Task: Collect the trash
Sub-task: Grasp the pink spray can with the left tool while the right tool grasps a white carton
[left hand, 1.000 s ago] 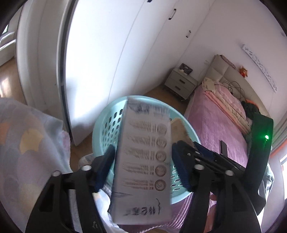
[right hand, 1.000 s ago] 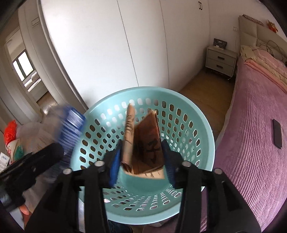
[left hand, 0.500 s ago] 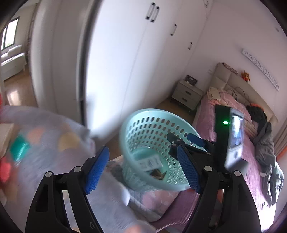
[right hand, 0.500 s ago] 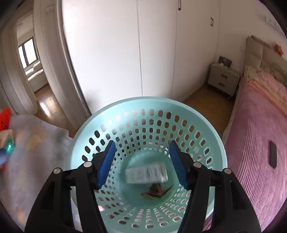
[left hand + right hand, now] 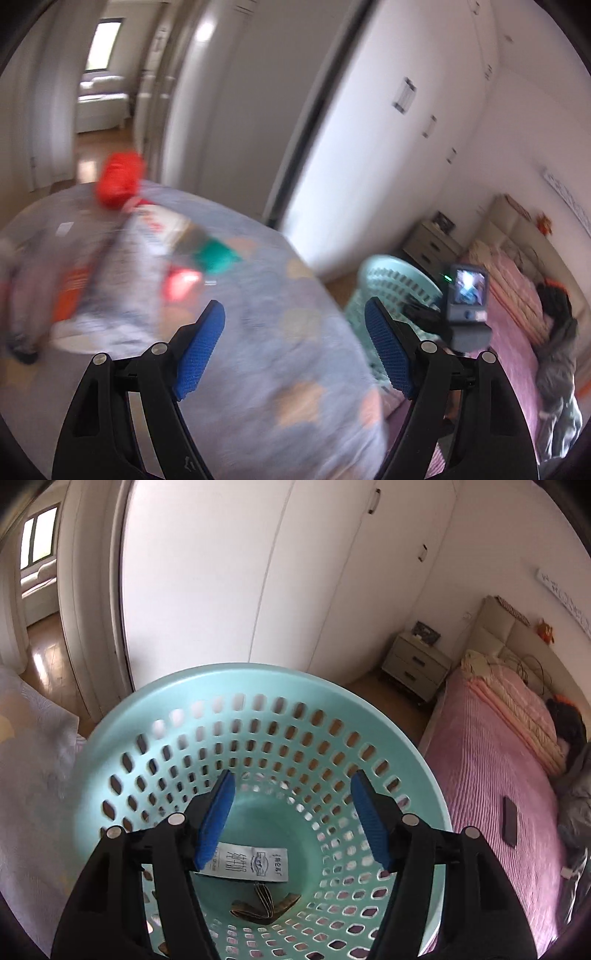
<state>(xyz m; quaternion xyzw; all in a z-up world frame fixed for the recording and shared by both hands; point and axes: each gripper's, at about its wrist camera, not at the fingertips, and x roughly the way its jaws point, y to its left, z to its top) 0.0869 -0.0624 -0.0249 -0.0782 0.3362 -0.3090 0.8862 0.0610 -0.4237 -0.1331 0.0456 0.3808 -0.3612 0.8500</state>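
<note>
Both grippers (image 5: 294,350) (image 5: 291,818) gape empty, between patterned grey bedspread (image 5: 280,362), white wardrobes (image 5: 229,576) and pink bed (image 5: 487,775).

Grey patterned quilt (image 5: 280,354) carried blurred trash pile: red bag (image 5: 119,181), green packet (image 5: 216,255). Pink bed (image 5: 491,775) carried folded blankets (image 5: 517,709), black phone (image 5: 511,821).
</note>
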